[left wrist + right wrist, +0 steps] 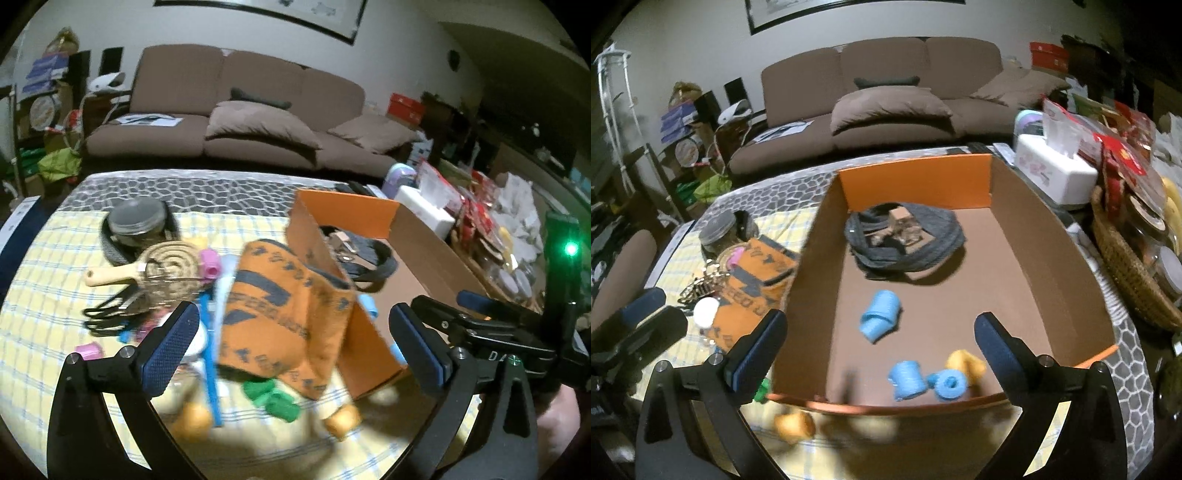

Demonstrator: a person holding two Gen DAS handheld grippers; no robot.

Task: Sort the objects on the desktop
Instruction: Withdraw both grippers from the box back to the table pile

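Fingers point(755, 350) with dimpled blue pads flank the cardboard box point(1052, 258).

**A:** What lies straight ahead of the jaws, past the table's far edge?

**B:** A brown sofa point(886, 59), well apart. A plump brown cushion point(890, 110) sits on its seat, and a dark cushion point(886, 82) leans on the backrest behind it.

**A:** And above it?

**B:** The lower edge of a black-framed picture point(783, 11) on the wall.

**A:** What is off to the right of the jaws?

**B:** A white tissue box point(1052, 173) with a tissue standing up. Nearer is a wicker basket point(1126, 266), with red snack packets point(1123, 155) heaped above it. A red box point(1047, 55) sits far back, beyond the sofa's right end.

**A:** And to the left?

**B:** A green bag point(709, 188) low down, with stacked boxes point(677, 118) on cluttered shelving behind it.
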